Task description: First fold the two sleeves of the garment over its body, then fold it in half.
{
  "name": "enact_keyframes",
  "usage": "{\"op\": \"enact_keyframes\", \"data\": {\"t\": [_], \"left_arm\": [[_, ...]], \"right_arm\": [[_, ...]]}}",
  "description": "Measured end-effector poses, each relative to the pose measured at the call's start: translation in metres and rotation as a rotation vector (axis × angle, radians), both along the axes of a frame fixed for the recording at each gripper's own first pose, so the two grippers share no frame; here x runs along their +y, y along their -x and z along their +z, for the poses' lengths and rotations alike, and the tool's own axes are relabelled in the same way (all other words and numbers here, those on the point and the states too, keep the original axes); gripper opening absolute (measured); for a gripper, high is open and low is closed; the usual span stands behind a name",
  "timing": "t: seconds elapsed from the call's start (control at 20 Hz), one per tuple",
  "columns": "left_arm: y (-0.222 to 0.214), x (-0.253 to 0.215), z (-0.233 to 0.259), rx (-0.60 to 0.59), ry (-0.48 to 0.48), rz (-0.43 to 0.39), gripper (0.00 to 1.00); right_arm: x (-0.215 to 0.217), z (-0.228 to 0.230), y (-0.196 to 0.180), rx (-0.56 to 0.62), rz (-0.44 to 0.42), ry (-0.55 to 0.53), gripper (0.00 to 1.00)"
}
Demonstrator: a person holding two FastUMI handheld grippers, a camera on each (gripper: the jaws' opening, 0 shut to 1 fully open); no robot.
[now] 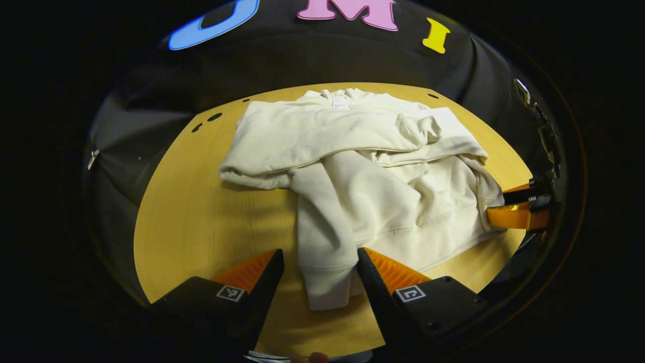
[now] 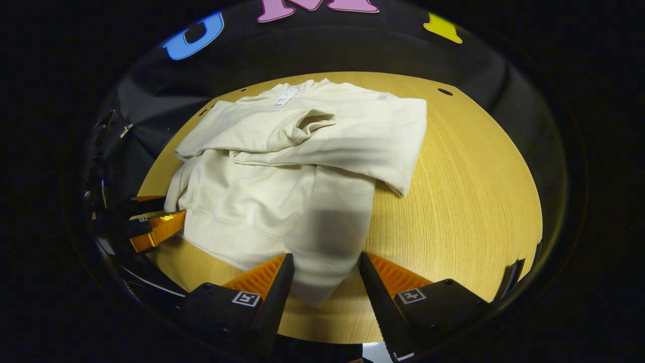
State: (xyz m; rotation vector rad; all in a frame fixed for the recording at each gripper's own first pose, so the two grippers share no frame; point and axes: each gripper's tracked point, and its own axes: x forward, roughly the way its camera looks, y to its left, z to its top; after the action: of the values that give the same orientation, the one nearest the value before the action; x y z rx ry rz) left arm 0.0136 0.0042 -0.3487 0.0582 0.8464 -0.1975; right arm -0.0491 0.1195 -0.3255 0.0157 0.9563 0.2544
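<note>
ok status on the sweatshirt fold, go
Left gripper open, right gripper open, both at the hem. Sweatshirt sleeves folded over body, half-fold pending. Table unobstructed.

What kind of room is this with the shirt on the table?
Probably a small recording booth, not a home. A cream sweatshirt lies on a round wooden table, black cloth hangs close behind it as a wall, and a handheld gripper reaches in with its fingers apart.
</note>
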Motion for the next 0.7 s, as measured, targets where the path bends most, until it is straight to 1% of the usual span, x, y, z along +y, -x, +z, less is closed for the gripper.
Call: {"op": "enact_keyframes", "data": {"t": [0.05,0.1,0.15,0.2,0.25,0.3,0.35,0.45,0.55,0.7], "left_arm": [[0.001,-0.002,-0.001,0.002,0.03,0.02,0.93],[0.003,-0.003,0.0,0.001,0.027,0.011,0.87],[0.003,-0.009,0.0,-0.006,0.017,-0.029,0.81],[0.004,-0.017,0.001,-0.002,0.004,-0.066,0.7],[0.005,-0.024,0.001,0.003,-0.006,-0.093,0.47],[0.003,-0.025,0.001,0.0,-0.024,-0.098,0.38],[0.003,-0.025,0.003,-0.005,-0.036,-0.092,0.19],[0.004,-0.027,0.005,0.003,-0.02,-0.079,0.09],[0.007,-0.027,0.007,0.029,0.029,-0.084,0.07],[0.008,-0.023,0.008,0.08,0.095,-0.091,0.06]], "right_arm": [[0.0,0.0,0.001,0.005,-0.002,-0.002,0.78],[0.004,0.001,0.0,0.007,0.01,-0.024,0.73],[0.01,0.0,0.003,0.015,0.027,-0.048,0.68],[0.015,0.0,0.003,0.022,0.034,-0.075,0.5],[0.016,0.0,0.002,0.024,0.029,-0.087,0.34],[0.016,-0.002,0.001,0.031,0.04,-0.083,0.21],[0.016,0.0,0.001,0.021,0.055,-0.08,0.18],[0.014,0.002,0.004,0.008,0.1,-0.057,0.1],[0.009,0.005,0.005,0.01,0.109,-0.052,0.09],[0.005,0.009,0.004,0.053,0.077,-0.113,0.09]]}}
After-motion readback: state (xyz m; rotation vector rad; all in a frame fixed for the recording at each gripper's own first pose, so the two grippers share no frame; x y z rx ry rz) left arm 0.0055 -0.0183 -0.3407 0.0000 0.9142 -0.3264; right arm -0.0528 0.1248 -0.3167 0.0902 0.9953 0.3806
